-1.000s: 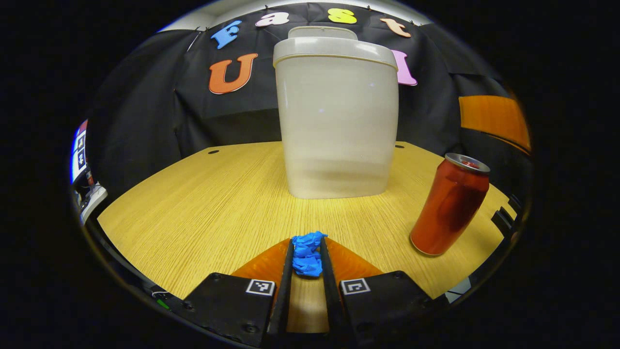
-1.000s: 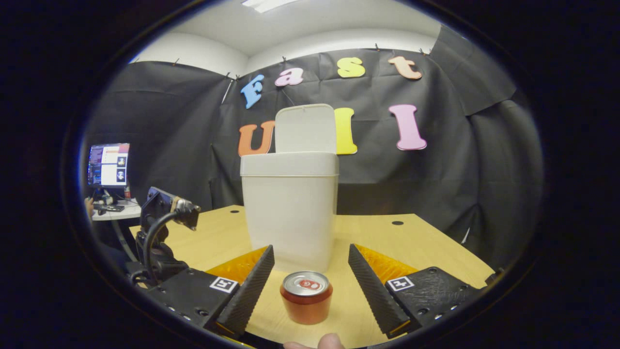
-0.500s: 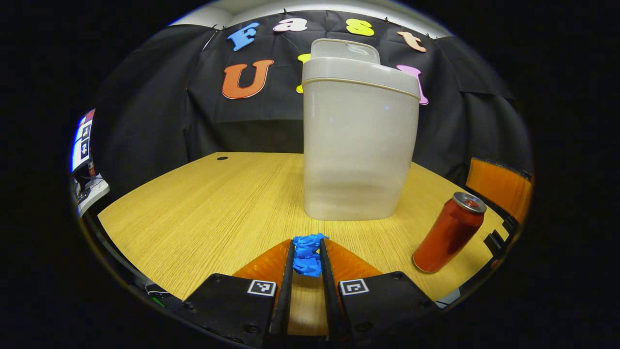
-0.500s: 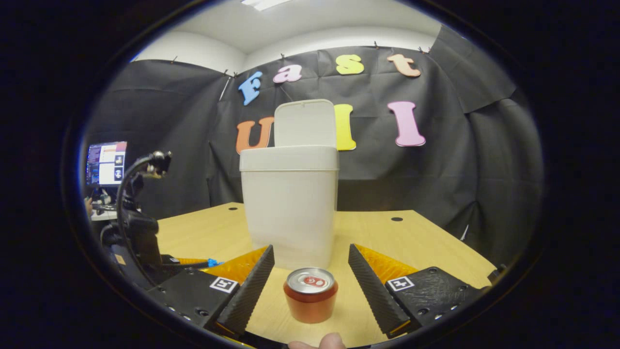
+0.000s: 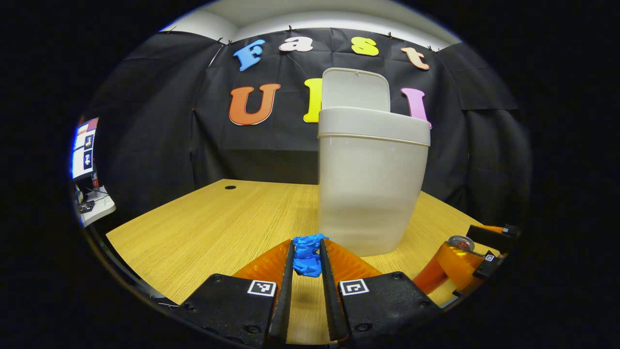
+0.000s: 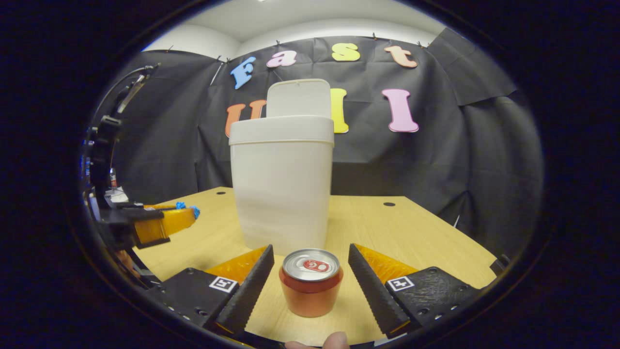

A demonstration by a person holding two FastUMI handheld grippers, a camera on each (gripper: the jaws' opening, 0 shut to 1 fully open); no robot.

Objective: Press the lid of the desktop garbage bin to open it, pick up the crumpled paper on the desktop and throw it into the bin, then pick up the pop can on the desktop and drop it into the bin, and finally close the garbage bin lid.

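Squeezed tight, the left gripper (image 5: 306,257) holds the blue crumpled paper (image 5: 307,254), ready for the bin (image 5: 372,182) at 1 o'clock, whose lid (image 5: 356,89) stands up. Right gripper (image 6: 310,269) waits wide open around the pop can (image 6: 311,282), not touching.

The inside of the garbage bin (image 6: 282,186) cannot be seen from either view; its raised lid (image 6: 298,98) is partly covered by the bin's rim. In the left gripper view the pop can (image 5: 459,242) is mostly hidden behind the right gripper's finger (image 5: 453,264). In the right gripper view the left gripper (image 6: 186,214) covers most of the crumpled paper (image 6: 181,205), and a fingertip (image 6: 334,340) is cut off at the bottom edge.
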